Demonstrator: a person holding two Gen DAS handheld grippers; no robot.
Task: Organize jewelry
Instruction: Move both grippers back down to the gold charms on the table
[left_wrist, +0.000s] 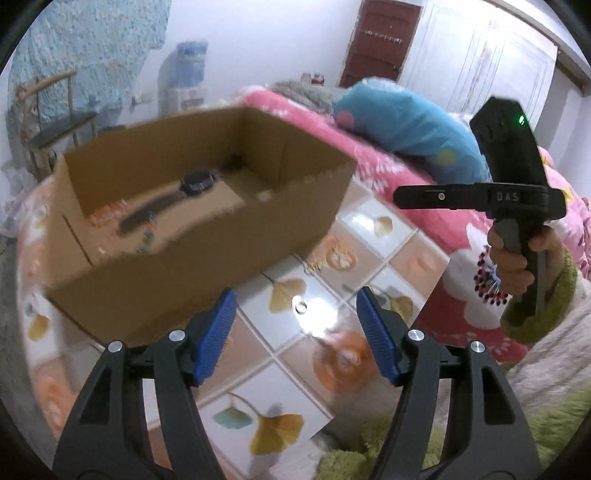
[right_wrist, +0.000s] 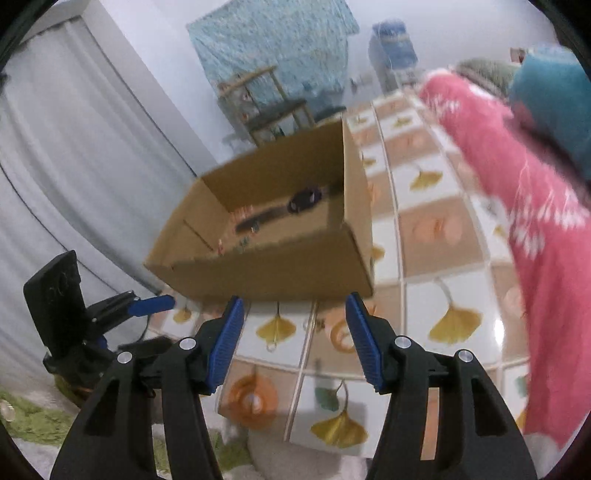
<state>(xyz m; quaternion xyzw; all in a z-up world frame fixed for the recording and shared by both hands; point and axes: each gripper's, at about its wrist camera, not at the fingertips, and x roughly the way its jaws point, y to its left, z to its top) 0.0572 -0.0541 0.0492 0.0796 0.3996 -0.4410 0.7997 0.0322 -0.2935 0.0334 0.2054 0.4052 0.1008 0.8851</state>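
1. Jewelry already stowed: a black wristwatch (left_wrist: 195, 182) lies on the floor of the open cardboard box (left_wrist: 207, 240), its strap running diagonally from the dial toward the box's near-left corner, where some small reddish beaded pieces (left_wrist: 107, 214) sit; blur hides what exactly they are.
2. Loose piece: a small ring (left_wrist: 301, 306) rests on the bench (left_wrist: 388, 236), outside the box and just beyond its near-right corner, on the glossy ginkgo-leaf covering. In the right wrist view a small loop (right_wrist: 272, 346) lies just in front of the box's near wall; probably the same ring, though blur prevents certainty.
3. Left claw (left_wrist: 295, 321): released, blue pads apart, nothing between them. From it the ring lies straight ahead, close to the line between the fingertips; the box stands ahead and to its left.
4. Right claw (right_wrist: 295, 325): also released and empty, facing the box's near wall, with the loop a little left of its centre line. The right hand (left_wrist: 513, 258), in a green cuff, holds this tool beside the box's right end, in front of the pink floral bed (left_wrist: 461, 295).
5. Governing relation: both claws stand on the near side of the box. The ring has no long axis, so approach angle matters little. The left claw appears nearer and better aligned, and a short descent looks enough to bracket the ring.
6. Judgement: the likely step is picking up the ring for transfer to the box; a thin ring on slick covering may slide away.
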